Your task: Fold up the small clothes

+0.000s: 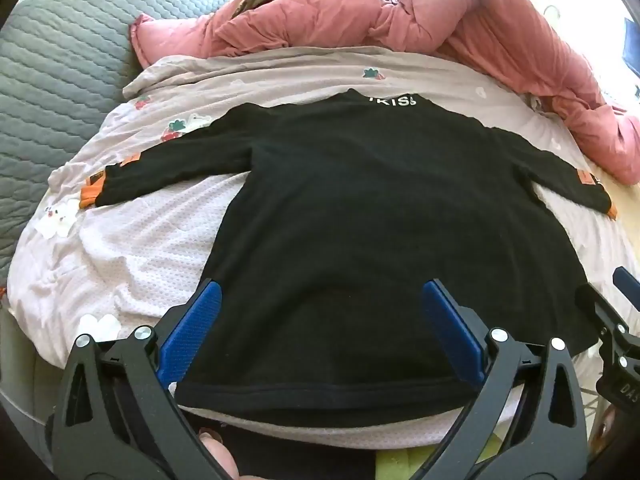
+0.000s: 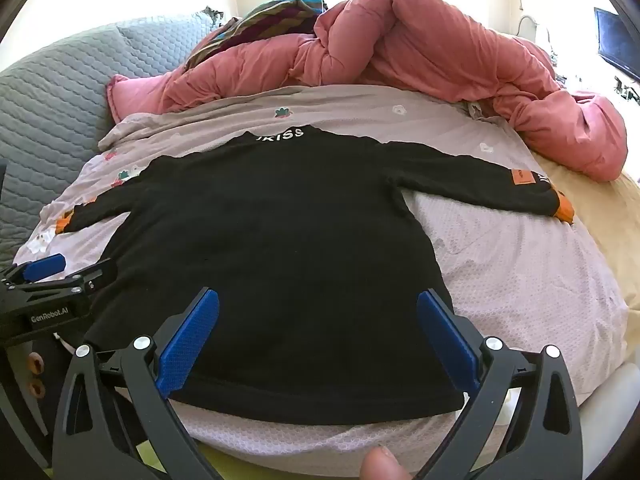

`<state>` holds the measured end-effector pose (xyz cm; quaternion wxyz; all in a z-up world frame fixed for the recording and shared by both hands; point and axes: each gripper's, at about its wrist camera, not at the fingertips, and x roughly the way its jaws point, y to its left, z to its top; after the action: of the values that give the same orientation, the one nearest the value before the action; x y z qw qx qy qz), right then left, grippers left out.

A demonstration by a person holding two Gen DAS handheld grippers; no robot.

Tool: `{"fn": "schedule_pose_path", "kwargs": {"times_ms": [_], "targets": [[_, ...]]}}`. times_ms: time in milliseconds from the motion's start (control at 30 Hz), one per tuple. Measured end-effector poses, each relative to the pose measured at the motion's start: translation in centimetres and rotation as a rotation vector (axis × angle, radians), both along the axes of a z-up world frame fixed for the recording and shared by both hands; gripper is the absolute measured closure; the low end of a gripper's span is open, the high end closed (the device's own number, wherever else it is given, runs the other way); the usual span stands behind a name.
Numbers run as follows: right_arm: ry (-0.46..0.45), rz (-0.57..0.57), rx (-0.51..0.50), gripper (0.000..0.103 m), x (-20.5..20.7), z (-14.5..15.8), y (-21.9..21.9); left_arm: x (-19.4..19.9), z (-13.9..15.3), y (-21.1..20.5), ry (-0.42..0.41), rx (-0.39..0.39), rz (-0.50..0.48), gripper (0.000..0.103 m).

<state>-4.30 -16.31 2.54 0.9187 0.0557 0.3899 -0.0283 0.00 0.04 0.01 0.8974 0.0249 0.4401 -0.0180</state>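
Left wrist view: a black long-sleeved top (image 1: 360, 208) lies spread flat on a pale pink bed sheet (image 1: 152, 248), collar away from the cameras, hem at the near edge of the bed, both sleeves stretched out sideways. The collar carries white lettering and each sleeve ends in an orange cuff (image 1: 88, 194). The left gripper (image 1: 320, 304) hangs over the hem on the left half of the garment, jaws spread wide, nothing between the blue pads (image 1: 192, 332), which are clear of the cloth. The right gripper (image 2: 318, 306) stands likewise over the hem on the right half, jaws fully apart and empty. A rumpled pink duvet (image 2: 440, 48) lies heaped beyond the collar, with a grey quilted cover (image 2: 52, 96) to the left. A fingertip (image 2: 380, 464) shows at the bottom edge of the right wrist view.
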Motion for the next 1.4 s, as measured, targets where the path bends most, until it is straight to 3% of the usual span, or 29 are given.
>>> {"fn": "schedule_pose_path", "kwargs": {"times_ms": [1400], "targets": [[-0.007, 0.011, -0.012, 0.004, -0.1, 0.3, 0.8, -0.4, 0.5, 0.4, -0.024, 0.010, 0.008, 0.009]]}}
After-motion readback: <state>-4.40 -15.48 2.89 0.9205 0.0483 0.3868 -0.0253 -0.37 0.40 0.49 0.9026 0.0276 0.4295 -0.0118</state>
